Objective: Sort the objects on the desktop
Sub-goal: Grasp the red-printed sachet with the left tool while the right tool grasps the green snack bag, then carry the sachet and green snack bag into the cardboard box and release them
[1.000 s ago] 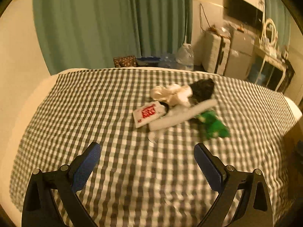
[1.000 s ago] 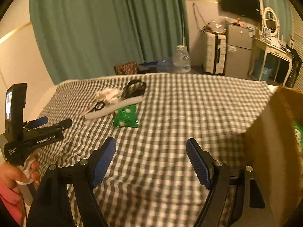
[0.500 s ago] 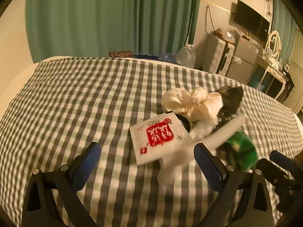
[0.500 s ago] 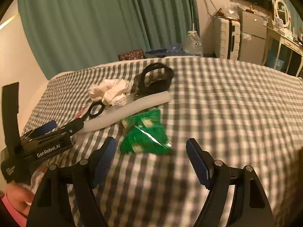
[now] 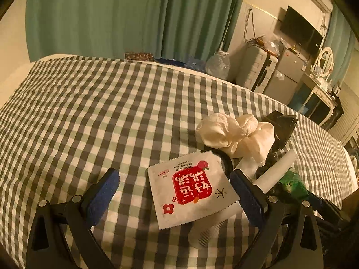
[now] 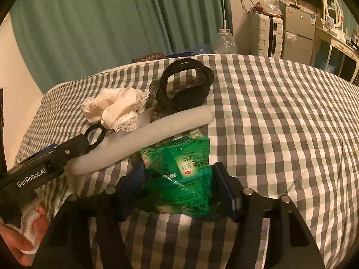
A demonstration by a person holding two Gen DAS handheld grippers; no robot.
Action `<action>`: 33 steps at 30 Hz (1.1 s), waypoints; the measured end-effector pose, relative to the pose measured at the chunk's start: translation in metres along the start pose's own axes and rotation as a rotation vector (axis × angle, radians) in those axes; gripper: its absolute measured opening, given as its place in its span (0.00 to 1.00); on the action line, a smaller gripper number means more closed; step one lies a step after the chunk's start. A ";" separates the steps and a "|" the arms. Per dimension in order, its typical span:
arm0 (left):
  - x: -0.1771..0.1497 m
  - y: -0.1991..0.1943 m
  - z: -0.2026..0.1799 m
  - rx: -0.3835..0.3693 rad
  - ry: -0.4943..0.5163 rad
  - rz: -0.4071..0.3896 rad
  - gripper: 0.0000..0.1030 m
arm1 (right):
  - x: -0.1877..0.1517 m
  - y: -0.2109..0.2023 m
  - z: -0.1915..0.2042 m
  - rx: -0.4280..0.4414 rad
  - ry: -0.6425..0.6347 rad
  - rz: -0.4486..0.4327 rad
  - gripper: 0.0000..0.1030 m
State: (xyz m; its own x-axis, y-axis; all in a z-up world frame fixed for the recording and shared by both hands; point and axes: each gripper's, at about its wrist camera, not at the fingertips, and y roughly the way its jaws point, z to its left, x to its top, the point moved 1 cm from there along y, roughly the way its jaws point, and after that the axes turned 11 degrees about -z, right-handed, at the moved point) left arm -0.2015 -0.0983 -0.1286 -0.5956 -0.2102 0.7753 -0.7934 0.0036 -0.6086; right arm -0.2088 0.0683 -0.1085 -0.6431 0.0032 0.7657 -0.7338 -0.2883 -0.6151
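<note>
I'm closing right gripper (image 6: 179, 186) around green packet (image 6: 184, 177), lower centre, grip unconfirmed | left gripper (image 5: 175, 192) hanging open over white sachet (image 5: 190, 188), lower centre | risk: slick film slipping, or snagging foam tube (image 6: 143, 139) lying across packet's top.

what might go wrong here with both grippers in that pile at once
1. The right gripper has its fingers on both sides of the green packet, whose far end lies under the white foam tube; lifting may drag the tube.
2. The left gripper is open around the flat white sachet; its fingers may slide off something so thin.
3. The two grippers work close together and may bump.
</note>
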 end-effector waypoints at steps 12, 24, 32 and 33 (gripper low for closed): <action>-0.002 0.007 0.002 -0.018 0.035 0.055 0.57 | -0.004 -0.008 -0.001 -0.009 -0.022 0.020 0.52; 0.000 0.000 0.017 0.011 0.009 0.049 0.35 | -0.009 -0.031 -0.008 -0.004 0.006 -0.010 0.42; -0.001 -0.023 0.028 0.028 -0.007 0.015 0.32 | -0.001 -0.054 -0.014 0.009 0.033 -0.026 0.42; -0.003 -0.026 0.028 0.022 -0.005 0.022 0.32 | 0.000 -0.058 -0.015 0.017 0.033 -0.023 0.42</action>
State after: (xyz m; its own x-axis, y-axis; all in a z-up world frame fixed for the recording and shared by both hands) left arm -0.1753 -0.1252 -0.1196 -0.6123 -0.2152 0.7608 -0.7771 -0.0132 -0.6292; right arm -0.1691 0.0991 -0.0753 -0.6331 0.0415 0.7730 -0.7450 -0.3037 -0.5939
